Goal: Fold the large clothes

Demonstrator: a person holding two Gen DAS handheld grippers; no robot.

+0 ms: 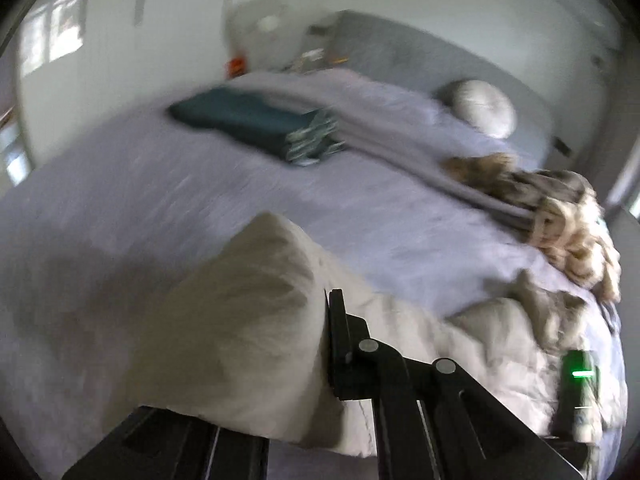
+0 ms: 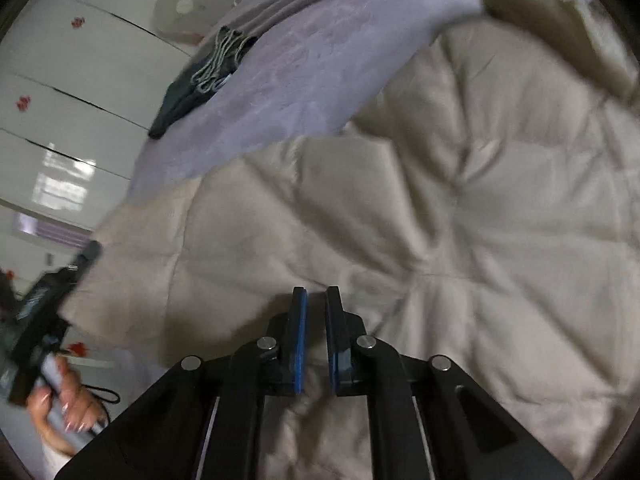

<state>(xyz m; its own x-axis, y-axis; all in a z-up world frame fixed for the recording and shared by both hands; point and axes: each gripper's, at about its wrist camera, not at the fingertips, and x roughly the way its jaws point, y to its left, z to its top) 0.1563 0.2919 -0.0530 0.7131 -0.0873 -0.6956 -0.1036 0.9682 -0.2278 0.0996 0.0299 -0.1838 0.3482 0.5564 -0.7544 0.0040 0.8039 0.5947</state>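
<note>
A cream quilted garment (image 2: pixel 460 200) lies spread over the bed and fills most of the right wrist view. My right gripper (image 2: pixel 316 296) points down at it, its blue pads (image 2: pixel 300 344) drawn close together with a fold of the cream fabric pinched in the narrow gap. My left gripper (image 1: pixel 326 308) is shut on a corner of the same garment (image 1: pixel 248 300), which stands lifted off the bed and hides one finger. In the right wrist view the left gripper (image 2: pixel 60 280) shows at the left edge, held by a hand (image 2: pixel 68 404), with the cloth's corner at its tip.
The bed has a lilac cover (image 1: pixel 140 184). On it lie a stack of dark teal folded clothes (image 1: pixel 248 120), a grey blanket (image 1: pixel 360 120), a round pale cushion (image 1: pixel 486 108) and a fluffy brown-and-cream throw (image 1: pixel 560 220). White wardrobe doors (image 2: pixel 60 100) stand beyond the bed.
</note>
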